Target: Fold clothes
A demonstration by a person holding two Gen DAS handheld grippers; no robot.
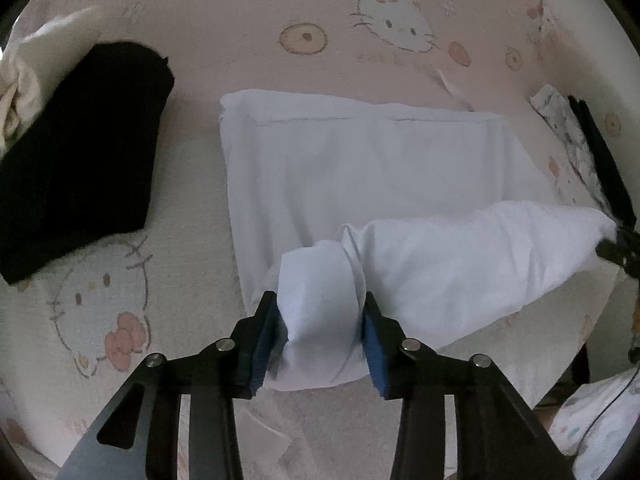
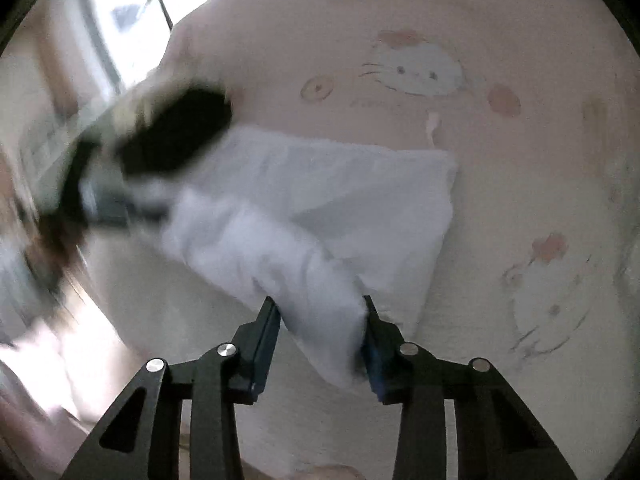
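Both tools are clamped on the white garment (image 1: 360, 168), which lies mid-bed on the cartoon-print sheet (image 1: 240, 8): the left tool (image 1: 322, 320) pinches its near edge, the right tool (image 2: 320, 324) its lifted fold. A black garment (image 1: 80, 152) sits at nine o'clock.

Right wrist view's left side w/ black garment (image 2: 176, 132) motion-blurred; cream cloth (image 1: 20, 84) cut off by edge.

I see pink bedsheet (image 1: 248, 8) under everything, printed with cartoon cat faces (image 1: 394, 24) and round biscuit shapes (image 1: 303, 37). Bright window (image 2: 132, 12) at upper left in right wrist view, blurred.
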